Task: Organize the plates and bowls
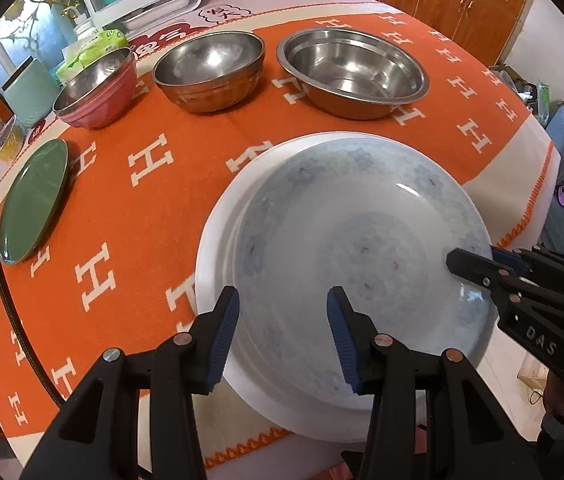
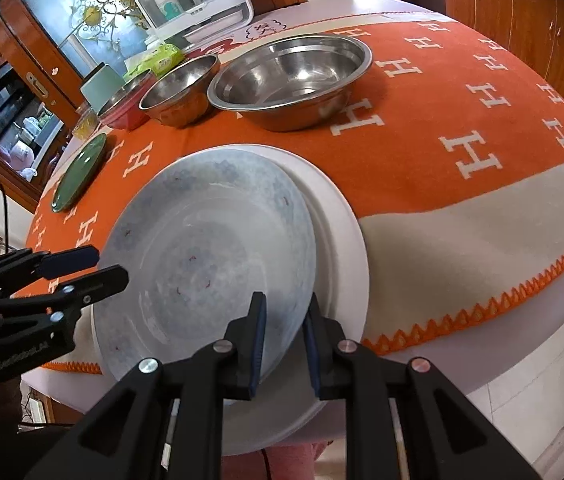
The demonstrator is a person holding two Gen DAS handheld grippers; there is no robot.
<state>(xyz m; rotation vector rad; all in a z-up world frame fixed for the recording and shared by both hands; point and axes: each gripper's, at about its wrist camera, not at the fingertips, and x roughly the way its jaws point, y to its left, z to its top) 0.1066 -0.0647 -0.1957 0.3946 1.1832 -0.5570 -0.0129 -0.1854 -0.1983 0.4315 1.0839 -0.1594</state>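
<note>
Desk, left to right: green plate [image 1: 33, 202] at 9 o'clock; your left gripper [image 1: 284, 336], jaws narrow, straddling the near rim of the blue-patterned plate [image 1: 346, 240] without pressing it; that plate sits on the white plate [image 1: 217, 248]; your right gripper [image 2: 284, 344] clamps its rim at 3 o'clock.

A round table [image 1: 514, 184] wears an orange cloth [image 1: 185, 184] lettered with white H's. On it: three metal bowls [image 1: 209, 72] toward twelve o'clock, a green plate [image 1: 33, 204] at nine, a white plate [image 1: 217, 264] at five.
</note>
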